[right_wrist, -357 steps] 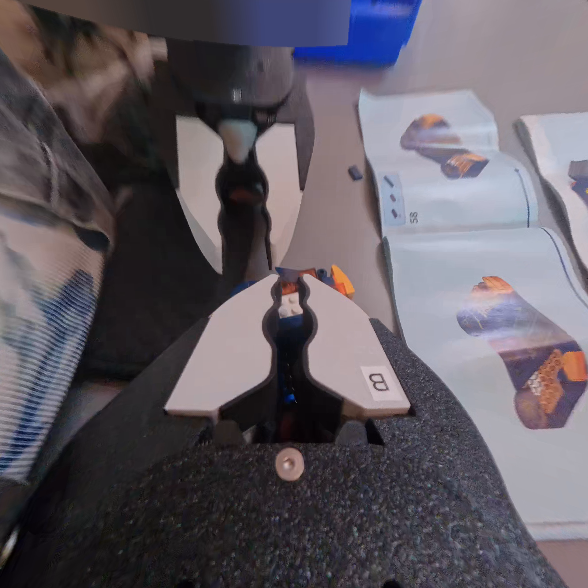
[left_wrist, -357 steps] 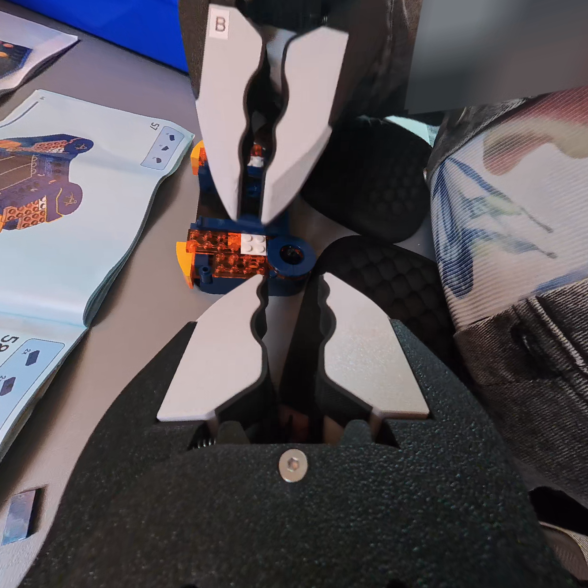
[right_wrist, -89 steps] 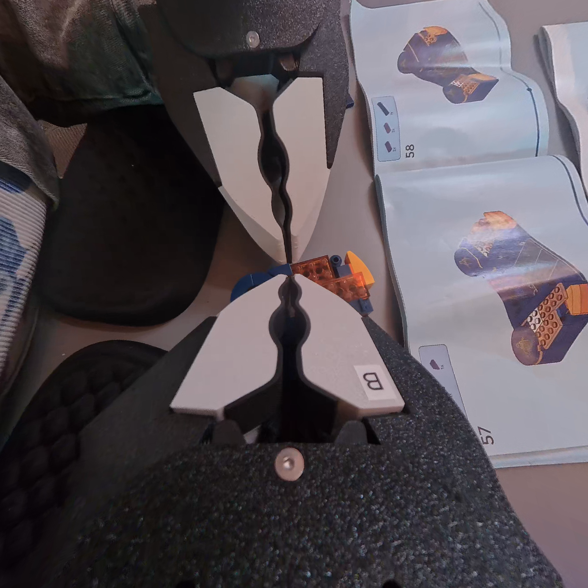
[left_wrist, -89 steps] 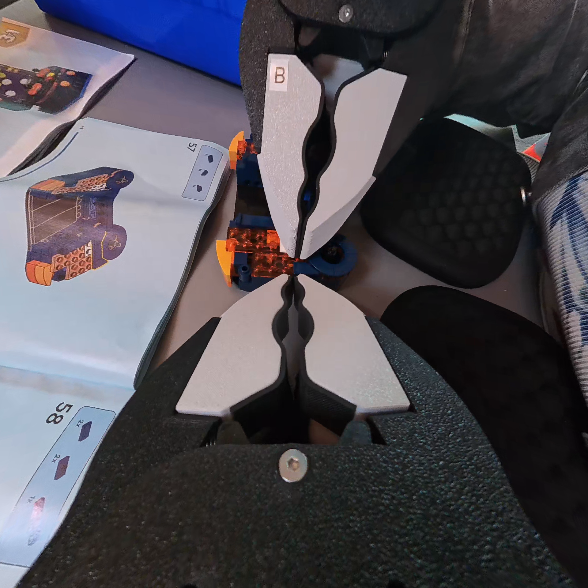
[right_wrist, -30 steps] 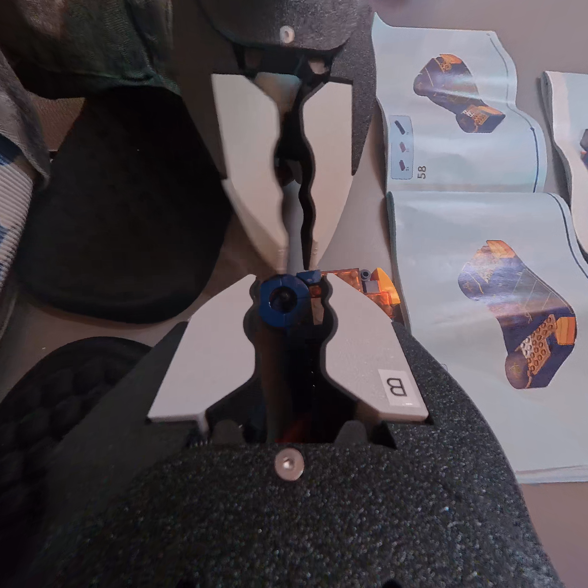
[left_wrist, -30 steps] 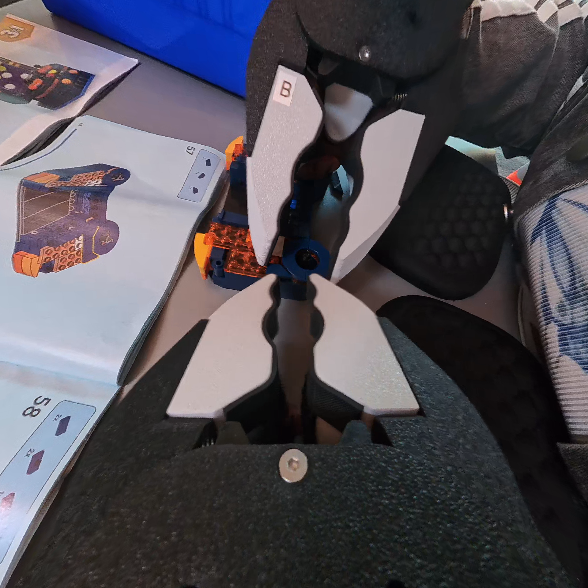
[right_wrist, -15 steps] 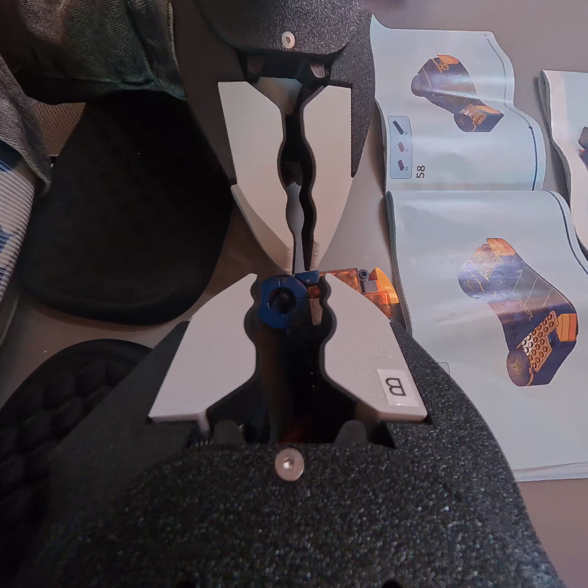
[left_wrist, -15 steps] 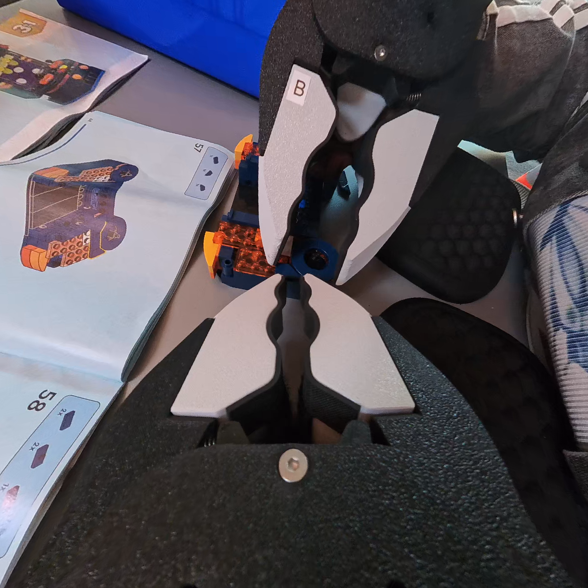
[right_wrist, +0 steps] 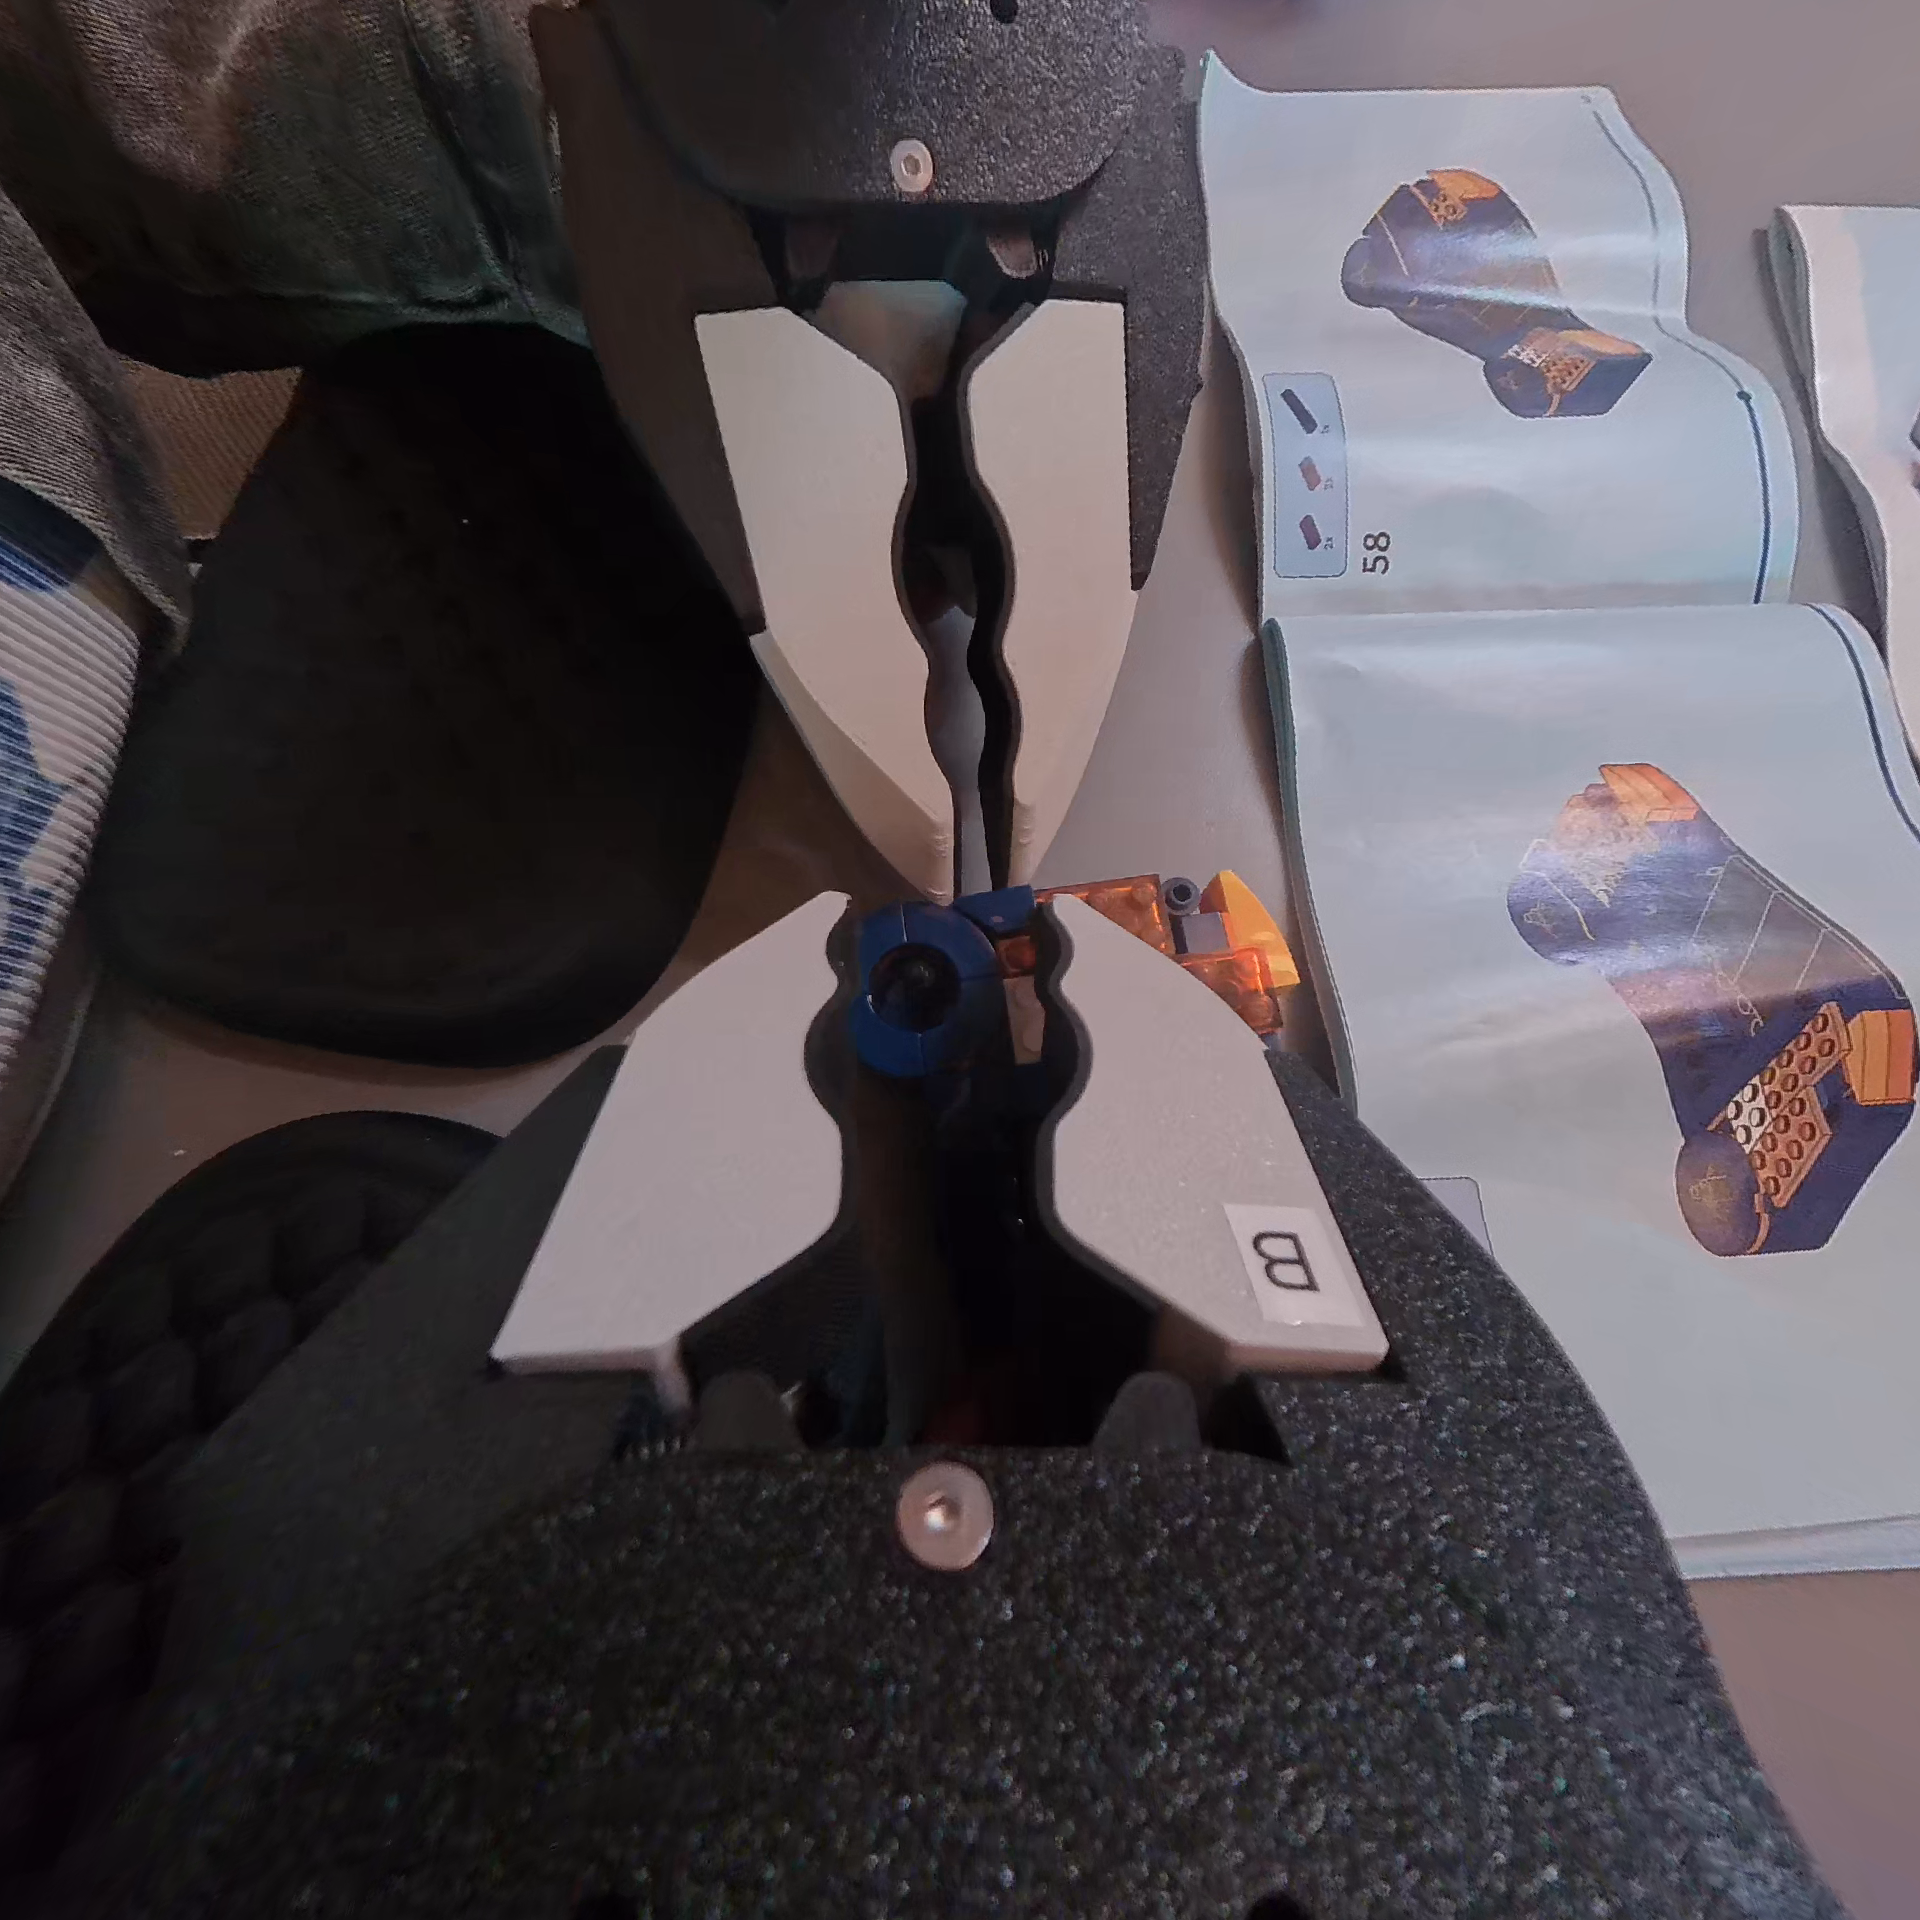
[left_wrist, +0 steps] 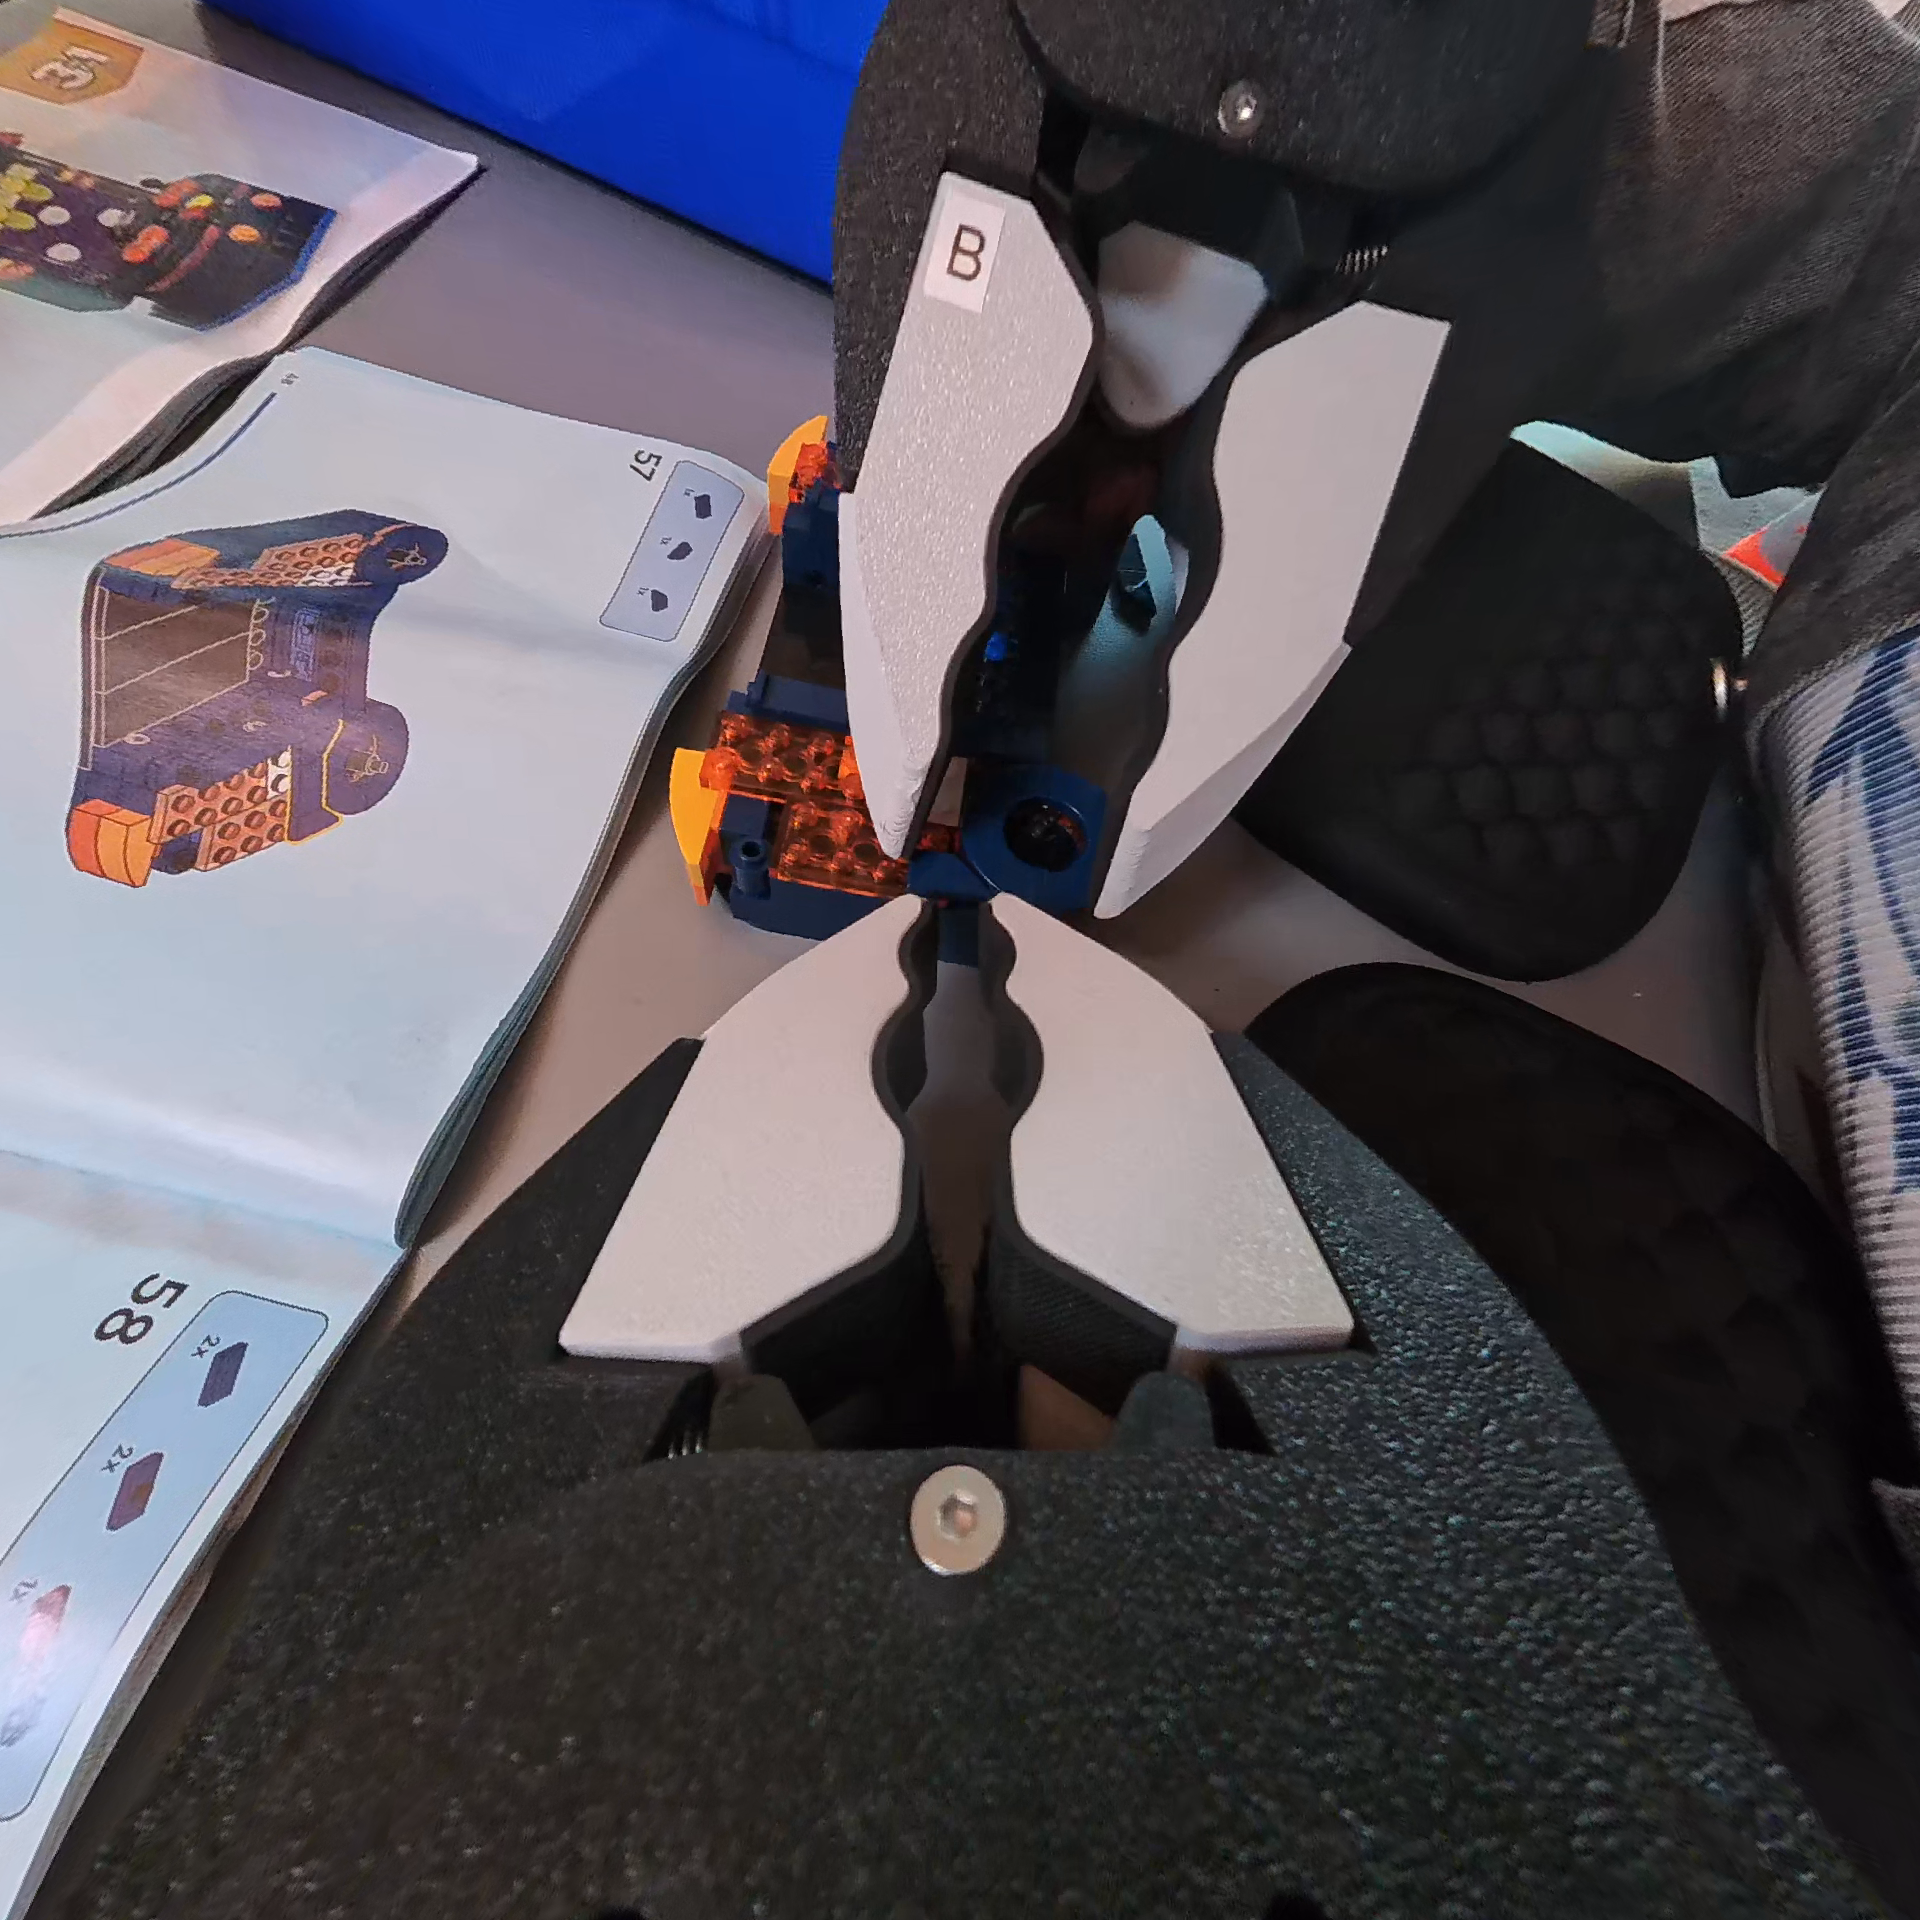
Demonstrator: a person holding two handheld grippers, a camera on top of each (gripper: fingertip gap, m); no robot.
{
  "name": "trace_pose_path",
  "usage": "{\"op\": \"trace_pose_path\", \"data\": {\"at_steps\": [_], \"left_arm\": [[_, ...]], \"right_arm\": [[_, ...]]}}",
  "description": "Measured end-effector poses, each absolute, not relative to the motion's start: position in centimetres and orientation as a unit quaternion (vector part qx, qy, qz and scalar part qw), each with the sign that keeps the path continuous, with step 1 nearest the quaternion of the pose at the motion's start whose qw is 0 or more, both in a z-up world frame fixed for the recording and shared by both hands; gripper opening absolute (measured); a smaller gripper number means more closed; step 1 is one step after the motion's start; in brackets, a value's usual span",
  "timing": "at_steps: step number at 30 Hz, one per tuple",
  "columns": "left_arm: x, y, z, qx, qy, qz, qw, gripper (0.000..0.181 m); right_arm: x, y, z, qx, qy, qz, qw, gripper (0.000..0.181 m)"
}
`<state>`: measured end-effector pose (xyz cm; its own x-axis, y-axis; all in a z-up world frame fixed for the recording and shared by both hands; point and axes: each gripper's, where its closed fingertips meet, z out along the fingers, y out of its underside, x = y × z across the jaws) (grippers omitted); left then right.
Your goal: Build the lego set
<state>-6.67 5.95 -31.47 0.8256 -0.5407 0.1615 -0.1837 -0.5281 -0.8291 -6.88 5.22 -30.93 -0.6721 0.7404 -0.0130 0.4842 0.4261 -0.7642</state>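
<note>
The right gripper (right_wrist: 940, 914) is clamped round the one dark-blue-and-orange lego model (left_wrist: 821, 821), lying lengthwise along its fingers on the grey table (left_wrist: 561, 291), left gripper (left_wrist: 951, 914) nearly pinched shut at its near end, two open instruction booklets (left_wrist: 260, 810) alongside.

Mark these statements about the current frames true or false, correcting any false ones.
1. The left tongs are almost closed, tips at the edge of the lego model. True.
2. The right tongs are closed with nothing between them. False: they sit apart, either side of the model's blue round part.
3. A booklet lies open on the table beside the model. True.
4. The model is red and green. False: it is dark blue and orange.
</note>
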Motion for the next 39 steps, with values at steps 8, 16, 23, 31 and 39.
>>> {"op": "trace_pose_path", "data": {"at_steps": [8, 16, 23, 31, 39], "left_arm": [[-6.7, 6.0, -31.0, -0.842, 0.220, -0.192, 0.454, 0.009], [-6.8, 6.1, -31.0, -0.842, 0.218, -0.189, 0.455, 0.008], [-6.8, 6.1, -31.0, -0.844, 0.209, -0.206, 0.450, 0.007], [-7.1, 6.2, -30.9, -0.837, 0.100, -0.377, 0.384, 0.011], [-6.9, 6.2, -31.7, -0.849, 0.070, -0.404, 0.335, 0.030]], "right_arm": [[-6.8, 5.2, -30.9, -0.371, -0.828, 0.390, 0.159, 0.032], [-6.9, 5.2, -31.0, -0.373, -0.827, 0.391, 0.157, 0.032], [-6.9, 5.2, -30.9, -0.376, -0.825, 0.393, 0.154, 0.032], [-6.9, 5.2, -31.0, -0.374, -0.826, 0.393, 0.154, 0.031], [-6.9, 5.2, -31.0, -0.373, -0.826, 0.392, 0.156, 0.031]]}}
